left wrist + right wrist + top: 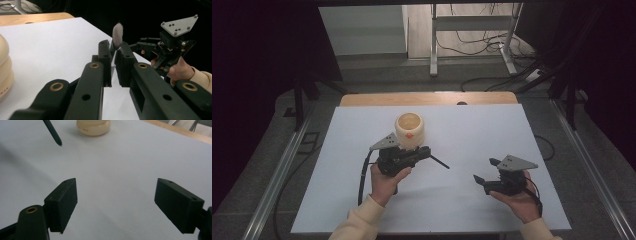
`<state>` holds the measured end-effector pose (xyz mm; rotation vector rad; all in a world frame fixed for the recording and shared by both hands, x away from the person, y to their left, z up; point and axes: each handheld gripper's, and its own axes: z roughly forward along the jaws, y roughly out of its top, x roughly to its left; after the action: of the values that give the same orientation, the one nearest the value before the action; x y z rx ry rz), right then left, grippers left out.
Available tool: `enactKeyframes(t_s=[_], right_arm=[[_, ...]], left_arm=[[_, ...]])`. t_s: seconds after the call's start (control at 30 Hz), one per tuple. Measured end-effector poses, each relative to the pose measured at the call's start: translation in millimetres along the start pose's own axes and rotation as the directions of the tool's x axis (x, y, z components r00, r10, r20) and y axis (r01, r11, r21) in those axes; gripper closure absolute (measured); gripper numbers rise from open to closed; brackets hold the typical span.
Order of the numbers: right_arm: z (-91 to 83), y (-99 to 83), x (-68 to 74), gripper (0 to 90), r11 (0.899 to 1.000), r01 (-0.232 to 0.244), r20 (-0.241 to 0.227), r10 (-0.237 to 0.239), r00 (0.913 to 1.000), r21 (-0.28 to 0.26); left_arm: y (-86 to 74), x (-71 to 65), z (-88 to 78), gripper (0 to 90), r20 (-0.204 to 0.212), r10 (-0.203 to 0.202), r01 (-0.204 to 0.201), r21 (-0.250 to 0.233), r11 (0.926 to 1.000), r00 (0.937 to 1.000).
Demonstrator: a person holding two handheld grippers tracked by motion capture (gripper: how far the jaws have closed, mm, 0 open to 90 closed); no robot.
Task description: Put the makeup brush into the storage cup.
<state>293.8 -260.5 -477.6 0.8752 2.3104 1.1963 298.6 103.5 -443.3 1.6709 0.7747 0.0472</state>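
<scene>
Brush [117,33] clamped in left fingers [105,53] beside what looks like a cream jar [410,130]; right fingers [62,202] wide, empty.

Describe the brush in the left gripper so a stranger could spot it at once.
On the white table, find the cream ribbed pot. Just in front of it, the left gripper is shut on a thin brush. Its fluffy grey tip and dark pointed handle set it apart.

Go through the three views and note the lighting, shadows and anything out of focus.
High view: dim overall, dark surroundings, white table sheet evenly lit. Left gripper view: left claw near the lens is soft, the brush it holds has a fuzzy tip. Right gripper view: open right claw casts faint shadows on the sheet; cream pot slightly blurred.
</scene>
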Motion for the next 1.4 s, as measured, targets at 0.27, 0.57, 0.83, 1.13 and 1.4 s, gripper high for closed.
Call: enactKeyframes(t_s=[0.27, 0.57, 0.83, 1.13, 1.4], right_arm=[[-6.9, -12.2, -11.9, 18.2, 0.999, -0.03, 0.035, 0.029, 0.999, 0.021], [-4.1, -15.8, -15.2, 18.2, 0.999, -0.036, 0.045, 0.035, 0.9984, 0.036], [-2.2, -16.9, -15.9, 18.4, 0.998, -0.039, 0.05, 0.037, 0.9981, 0.043], [-2.3, -17.5, -16.2, 18.4, 0.999, -0.037, 0.051, 0.035, 0.9981, 0.039], [-1.9, -17.8, -16.8, 18.5, 0.998, -0.038, 0.052, 0.036, 0.998, 0.04]], left_arm=[[1.8, 1.6, -4.7, 83.6, -0.007, 0.001, -0.001, -0.009, 1.0, 1.0], [4.9, 3.8, -11.2, 83.5, -0.013, -0.005, 0.004, -0.026, 0.9996, 0.9999], [9.5, 8.6, -22.6, 83.5, -0.043, 0.0, -0.002, -0.031, 0.9995, 0.9991], [20.2, 22.9, -30.8, 83.5, -0.063, -0.022, 0.02, -0.04, 0.999, 0.9978], [30.0, 30.4, -38.3, 83.5, -0.071, -0.038, 0.033, -0.06, 0.9977, 0.9967]])
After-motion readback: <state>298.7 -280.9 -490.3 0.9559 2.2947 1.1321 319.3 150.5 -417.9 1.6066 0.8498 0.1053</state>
